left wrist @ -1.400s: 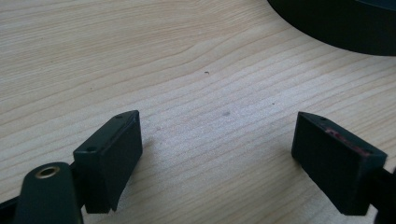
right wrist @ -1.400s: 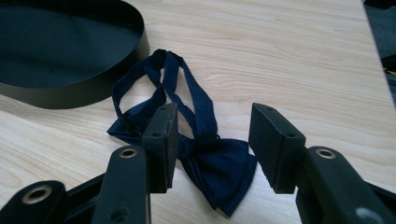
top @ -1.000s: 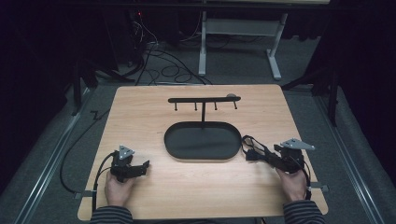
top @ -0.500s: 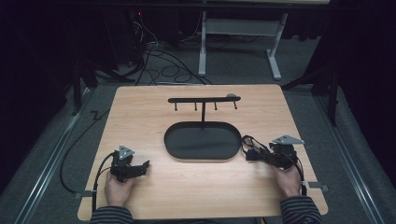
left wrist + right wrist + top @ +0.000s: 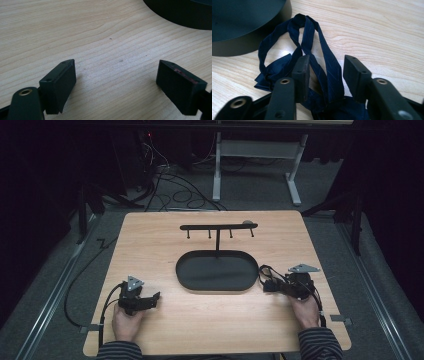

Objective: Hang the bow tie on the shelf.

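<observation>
A dark navy fabric ribbon [image 5: 329, 65] lies in loose loops on the wooden table, just right of a black oval tray [image 5: 242, 20]. My right gripper [image 5: 327, 67] is open, with its jaws on either side of one band of the ribbon and a little bare wood showing beside it. In the high view the ribbon [image 5: 266, 276] sits between the tray [image 5: 215, 272] and the right gripper [image 5: 276, 286]. My left gripper [image 5: 154, 298] rests on the table at the front left, open, and its own view shows nothing but wood between its jaws [image 5: 116, 75].
A black bar rack with several small hooks [image 5: 218, 226] rises on a post from the tray's far edge. The tray's wall [image 5: 180, 15] shows at the top right of the left gripper view. Cables and a desk frame [image 5: 255, 165] lie on the floor beyond the table.
My right gripper has moved left, toward the tray and over the ribbon. The left gripper has stayed where it was.
</observation>
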A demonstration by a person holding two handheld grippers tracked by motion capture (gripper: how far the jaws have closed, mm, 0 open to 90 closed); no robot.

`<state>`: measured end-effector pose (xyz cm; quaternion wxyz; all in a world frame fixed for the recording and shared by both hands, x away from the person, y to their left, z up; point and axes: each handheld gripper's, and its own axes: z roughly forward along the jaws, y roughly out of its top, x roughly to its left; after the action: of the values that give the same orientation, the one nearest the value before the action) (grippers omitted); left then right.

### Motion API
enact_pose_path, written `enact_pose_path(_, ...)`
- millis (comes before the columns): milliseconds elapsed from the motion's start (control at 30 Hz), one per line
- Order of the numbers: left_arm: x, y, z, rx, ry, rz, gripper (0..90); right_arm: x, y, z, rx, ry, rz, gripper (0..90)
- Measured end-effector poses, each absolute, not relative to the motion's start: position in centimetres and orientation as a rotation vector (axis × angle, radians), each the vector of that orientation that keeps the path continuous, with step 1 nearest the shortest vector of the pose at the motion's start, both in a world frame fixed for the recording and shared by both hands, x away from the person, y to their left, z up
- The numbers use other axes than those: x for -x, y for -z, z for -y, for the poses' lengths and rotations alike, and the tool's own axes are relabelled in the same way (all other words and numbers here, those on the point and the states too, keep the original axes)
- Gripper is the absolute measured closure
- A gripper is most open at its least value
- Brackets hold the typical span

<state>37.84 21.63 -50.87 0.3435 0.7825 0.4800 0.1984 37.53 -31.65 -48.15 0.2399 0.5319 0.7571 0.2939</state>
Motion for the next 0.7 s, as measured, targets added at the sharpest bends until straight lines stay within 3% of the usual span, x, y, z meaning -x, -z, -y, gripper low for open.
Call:
enact_pose_path(500,-37.84,50.86,-21.63,-2.033,-0.515,-1.247,16.7,-37.73,48.37,31.86,-1.472,-0.784,-2.086,87.6)
enact_pose_path(700,-37.84,50.86,-21.63,-2.034,-0.516,-1.247,16.7,-37.50,48.10,31.94,-1.463,-0.794,-2.068,90.0)
